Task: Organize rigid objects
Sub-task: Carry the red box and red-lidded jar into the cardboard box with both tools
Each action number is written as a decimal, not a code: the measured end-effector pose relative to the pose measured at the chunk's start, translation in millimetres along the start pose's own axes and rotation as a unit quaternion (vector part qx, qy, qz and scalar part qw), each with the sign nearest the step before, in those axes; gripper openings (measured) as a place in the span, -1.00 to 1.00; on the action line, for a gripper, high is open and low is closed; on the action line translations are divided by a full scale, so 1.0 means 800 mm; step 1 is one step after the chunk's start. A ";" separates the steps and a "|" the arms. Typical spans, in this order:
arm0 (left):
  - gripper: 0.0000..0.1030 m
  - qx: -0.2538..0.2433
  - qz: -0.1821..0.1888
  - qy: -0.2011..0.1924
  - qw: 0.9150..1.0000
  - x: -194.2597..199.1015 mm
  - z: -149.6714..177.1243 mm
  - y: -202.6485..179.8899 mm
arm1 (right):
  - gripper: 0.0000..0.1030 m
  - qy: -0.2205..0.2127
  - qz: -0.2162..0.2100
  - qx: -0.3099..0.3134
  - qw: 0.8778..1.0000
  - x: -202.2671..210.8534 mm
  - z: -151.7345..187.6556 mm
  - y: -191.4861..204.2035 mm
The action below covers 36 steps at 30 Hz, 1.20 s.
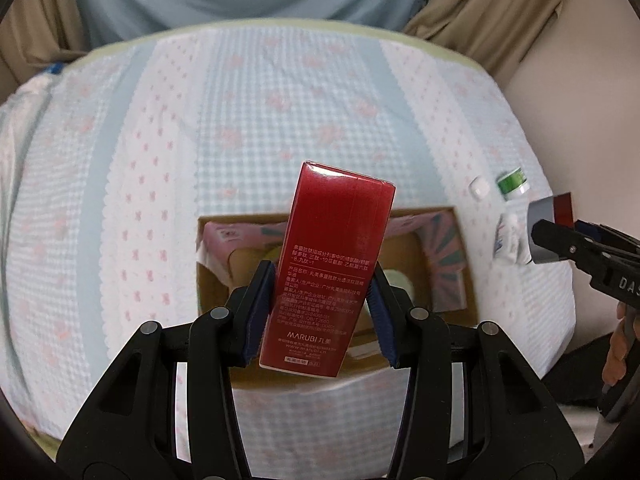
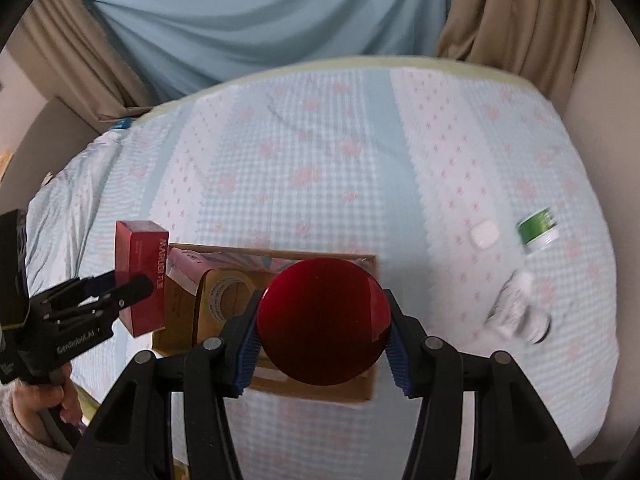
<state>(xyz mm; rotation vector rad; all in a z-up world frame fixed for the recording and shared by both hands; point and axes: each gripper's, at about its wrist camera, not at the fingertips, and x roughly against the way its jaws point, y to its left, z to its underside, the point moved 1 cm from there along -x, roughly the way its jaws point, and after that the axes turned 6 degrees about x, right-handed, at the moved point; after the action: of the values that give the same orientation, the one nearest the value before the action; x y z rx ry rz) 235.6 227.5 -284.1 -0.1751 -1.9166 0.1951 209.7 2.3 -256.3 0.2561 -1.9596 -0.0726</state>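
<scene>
My left gripper (image 1: 320,312) is shut on a tall red Marubi box (image 1: 328,264), held upright above an open cardboard box (image 1: 468,272) on the bed. The same red box (image 2: 140,276) shows in the right wrist view, above the cardboard box's (image 2: 360,390) left end. My right gripper (image 2: 322,340) is shut on a round red-lidded jar (image 2: 324,320), held over the cardboard box's right part. In the left wrist view that gripper (image 1: 560,236) comes in from the right, its jar (image 1: 550,216) seen side-on. A tape roll (image 2: 224,296) and a pink carton (image 2: 188,270) lie inside the cardboard box.
On the checked bedspread (image 2: 320,160) to the right lie a small white square case (image 2: 484,234), a green-and-white jar (image 2: 538,230) and a white tube (image 2: 516,304). Curtains (image 2: 240,20) hang behind the bed. A wall stands close on the right.
</scene>
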 end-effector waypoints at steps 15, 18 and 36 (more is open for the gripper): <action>-0.18 0.000 -0.009 0.064 0.998 -0.121 0.024 0.040 | -0.03 0.089 0.015 -0.019 0.996 -0.169 0.005 0.014; -0.18 -0.005 -0.014 0.076 0.997 -0.135 0.028 0.040 | -0.03 0.105 0.017 -0.030 0.994 -0.187 0.007 0.010; 0.99 0.019 -0.014 0.055 0.998 -0.099 0.039 0.052 | 1.00 0.057 -0.004 -0.055 0.997 -0.167 0.014 0.007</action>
<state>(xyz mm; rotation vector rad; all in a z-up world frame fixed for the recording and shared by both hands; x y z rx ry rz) 234.8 249.6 -376.0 -0.1310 -1.8042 0.1992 248.3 35.4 -380.7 0.1913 -1.8357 -0.1660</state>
